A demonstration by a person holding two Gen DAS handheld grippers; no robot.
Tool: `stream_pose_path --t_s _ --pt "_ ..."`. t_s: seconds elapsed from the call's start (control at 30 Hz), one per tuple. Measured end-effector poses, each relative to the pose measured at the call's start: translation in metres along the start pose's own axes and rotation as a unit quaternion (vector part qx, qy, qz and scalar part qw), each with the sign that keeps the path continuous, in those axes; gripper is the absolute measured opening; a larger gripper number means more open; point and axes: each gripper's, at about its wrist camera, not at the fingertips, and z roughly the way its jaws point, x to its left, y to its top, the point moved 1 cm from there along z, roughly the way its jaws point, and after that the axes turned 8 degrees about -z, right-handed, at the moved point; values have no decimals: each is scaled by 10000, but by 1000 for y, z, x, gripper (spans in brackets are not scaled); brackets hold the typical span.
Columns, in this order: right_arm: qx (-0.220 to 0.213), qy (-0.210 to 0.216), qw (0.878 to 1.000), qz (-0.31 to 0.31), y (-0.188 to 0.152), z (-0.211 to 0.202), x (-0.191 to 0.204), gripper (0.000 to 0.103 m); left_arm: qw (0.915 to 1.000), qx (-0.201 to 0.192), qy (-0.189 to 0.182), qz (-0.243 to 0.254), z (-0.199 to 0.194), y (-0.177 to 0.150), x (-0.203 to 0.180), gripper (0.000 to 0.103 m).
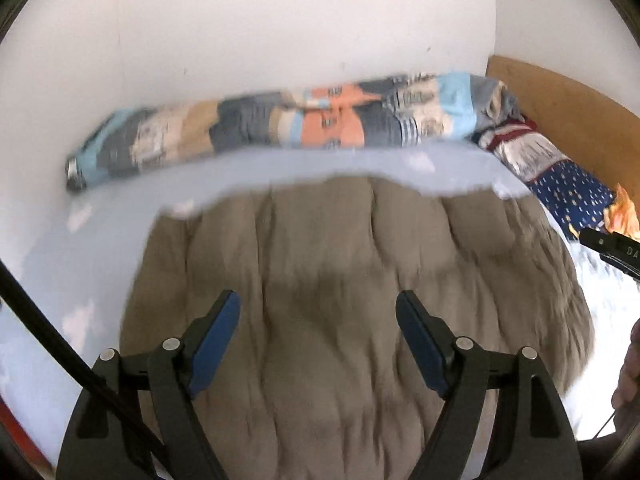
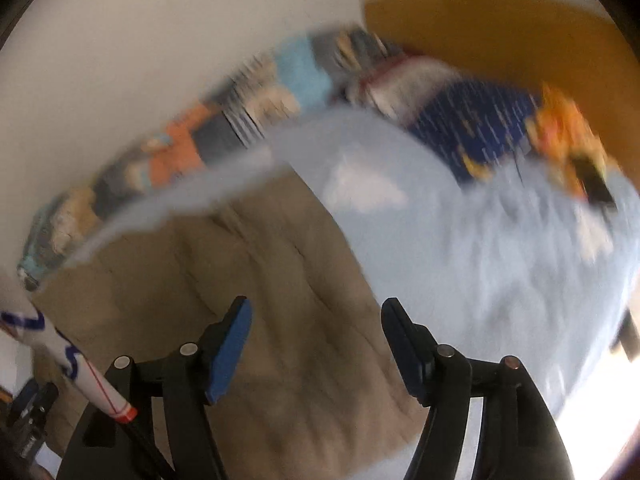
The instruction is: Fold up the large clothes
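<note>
Currently both the left gripper (image 1: 318, 308) and the right gripper (image 2: 316, 316) gape empty over the wrinkled taupe fleece garment (image 1: 340, 264) on the pale-blue bedsheet (image 1: 280, 168).

A patchwork bolster (image 1: 276, 128) lies along the white wall (image 1: 260, 20); beside its end, a navy dotted pillow (image 1: 572, 192) against the wooden headboard (image 1: 568, 112).
</note>
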Motion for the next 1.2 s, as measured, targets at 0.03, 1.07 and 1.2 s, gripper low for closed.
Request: stream_pose_path --t_s 0.03,1.07,1.2 --pt "-103 120 9998 -71 8 2 9 72 9999 1 116 61 11 11 -1 80" --pt "946 417 9839 -1456 -58 6 104 75 9895 1442 5 -57 23 -57 4 84" --pt "1287 358 9792 -1530 -71 34 104 82 9891 1455 170 156 41 -68 -1 88"
